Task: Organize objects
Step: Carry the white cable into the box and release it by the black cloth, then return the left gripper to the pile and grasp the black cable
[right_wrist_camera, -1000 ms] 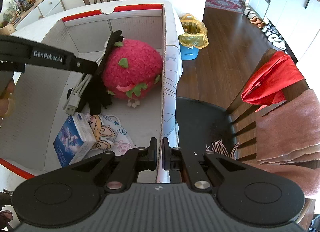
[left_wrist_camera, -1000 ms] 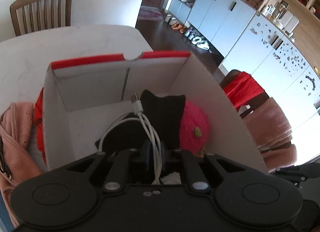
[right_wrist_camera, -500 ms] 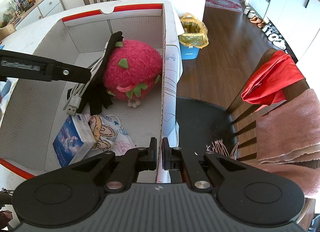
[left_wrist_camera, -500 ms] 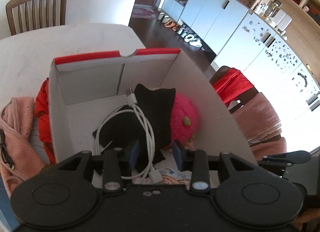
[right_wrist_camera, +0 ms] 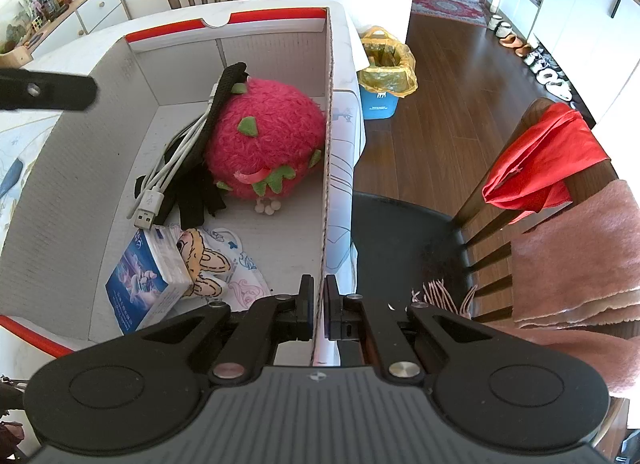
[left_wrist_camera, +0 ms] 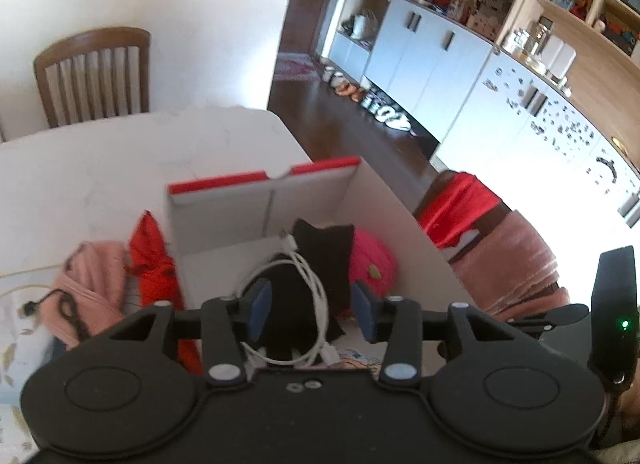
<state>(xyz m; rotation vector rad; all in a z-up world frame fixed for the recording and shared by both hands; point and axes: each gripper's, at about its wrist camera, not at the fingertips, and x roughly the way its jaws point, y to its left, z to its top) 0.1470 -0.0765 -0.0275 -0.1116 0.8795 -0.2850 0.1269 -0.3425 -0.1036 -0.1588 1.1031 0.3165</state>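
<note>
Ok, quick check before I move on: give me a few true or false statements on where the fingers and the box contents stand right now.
1. The right gripper is shut on the box wall. True.
2. The left gripper is clamped on the white cable. False: its fingers are spread and hold nothing; the cable lies in the box.
3. The pink strawberry plush sits inside the box. True.
4. The blue tissue pack lies on the table outside the box. False: it is inside the box, at the near end.
5. A pink cloth and a red cloth lie on the table outside the box. True.
</note>
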